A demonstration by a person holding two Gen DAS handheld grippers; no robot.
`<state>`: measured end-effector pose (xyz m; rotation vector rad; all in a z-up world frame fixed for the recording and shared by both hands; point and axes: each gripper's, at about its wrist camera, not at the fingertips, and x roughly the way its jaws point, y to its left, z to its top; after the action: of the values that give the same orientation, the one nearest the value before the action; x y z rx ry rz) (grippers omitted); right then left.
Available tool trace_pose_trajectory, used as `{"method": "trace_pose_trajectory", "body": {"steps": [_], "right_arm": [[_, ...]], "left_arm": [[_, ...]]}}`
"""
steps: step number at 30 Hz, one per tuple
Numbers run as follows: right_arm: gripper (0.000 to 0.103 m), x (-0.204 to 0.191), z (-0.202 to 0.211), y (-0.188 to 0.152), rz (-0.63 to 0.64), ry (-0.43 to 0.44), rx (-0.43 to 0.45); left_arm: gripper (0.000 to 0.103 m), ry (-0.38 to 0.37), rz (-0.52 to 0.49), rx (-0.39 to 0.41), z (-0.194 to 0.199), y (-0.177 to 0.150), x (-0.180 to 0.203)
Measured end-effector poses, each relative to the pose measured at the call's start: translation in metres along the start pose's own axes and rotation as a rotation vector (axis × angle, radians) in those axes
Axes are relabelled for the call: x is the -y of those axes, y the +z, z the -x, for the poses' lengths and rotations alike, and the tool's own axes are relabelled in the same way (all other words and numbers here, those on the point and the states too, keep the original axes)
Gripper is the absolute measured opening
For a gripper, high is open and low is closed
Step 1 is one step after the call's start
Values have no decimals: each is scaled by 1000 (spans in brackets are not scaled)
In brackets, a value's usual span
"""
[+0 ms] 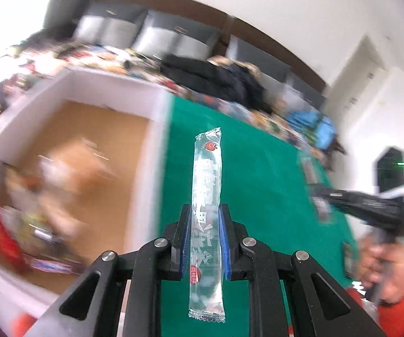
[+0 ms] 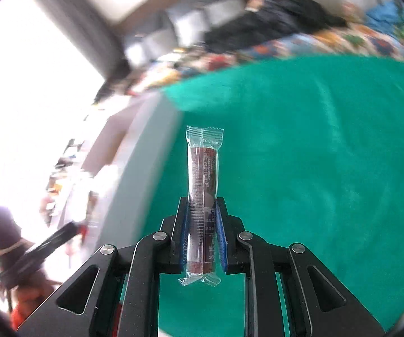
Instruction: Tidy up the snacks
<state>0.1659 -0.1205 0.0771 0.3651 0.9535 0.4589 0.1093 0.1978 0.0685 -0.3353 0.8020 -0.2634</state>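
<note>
My left gripper (image 1: 204, 210) is shut on a long clear snack stick (image 1: 206, 174) with a red round logo, held lengthwise above the green cloth (image 1: 258, 168). To its left stands a white-walled cardboard box (image 1: 89, 90) with several blurred snack packs (image 1: 33, 224) inside. My right gripper (image 2: 202, 205) is shut on a clear-wrapped dark red snack stick (image 2: 203, 174), also over the green cloth (image 2: 314, 168). In the left wrist view the right gripper (image 1: 370, 207) shows at the right edge in a person's hand (image 1: 381, 269).
A few dark snack packs (image 1: 322, 210) lie on the cloth near its right edge. A dark jacket (image 1: 216, 75) and blue fabric (image 1: 320, 129) lie on a patterned cover behind the cloth. The box wall (image 2: 145, 154) shows left in the right wrist view.
</note>
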Motion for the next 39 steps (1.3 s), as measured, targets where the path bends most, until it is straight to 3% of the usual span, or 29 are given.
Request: {"method": "trace_pose_trajectory", "body": {"steps": [5,9,10,11,12,13,14,17,20,23,26,32,36,39], "right_arm": [[18,-121,-19,10,112,221,-20],[19,-191,-58,5,183,284,-76],[22,-207,-73,0,201,293,-101],[29,-215,-83,-6,209,294,-121],[49,-223,-98,-12,220,282,-153],[56,-225,-107,-17,224,255,-167],[57,-224,-115,-22,224,220,-168],[57,-209,-111,-29,223,186,-149],[57,-205,-96,-16,284,129,-115],[66,-209,-76,-18,336,104,-84],[70,-223,-64,-19,401,62,-37],[79,-238,-61,-33,479,-8,-6],[81,-241,-70,-38,490,-58,-22],[81,-243,-71,-39,497,-74,-13]], "left_arm": [[18,180,60,18,30,20,-81],[18,317,54,-25,28,14,-117],[24,354,56,-31,26,10,-123],[37,372,54,-37,25,7,-126],[48,388,52,-44,23,3,-128],[70,403,53,-39,26,-1,-128],[82,416,52,-24,27,-4,-126],[90,428,30,45,38,-12,-115],[93,436,20,81,49,-16,-102],[101,461,26,142,62,-20,-87],[103,496,43,203,79,-22,-77],[103,388,161,278,112,-23,-84],[103,550,120,217,116,-16,-83],[103,619,99,242,123,-16,-81]]}}
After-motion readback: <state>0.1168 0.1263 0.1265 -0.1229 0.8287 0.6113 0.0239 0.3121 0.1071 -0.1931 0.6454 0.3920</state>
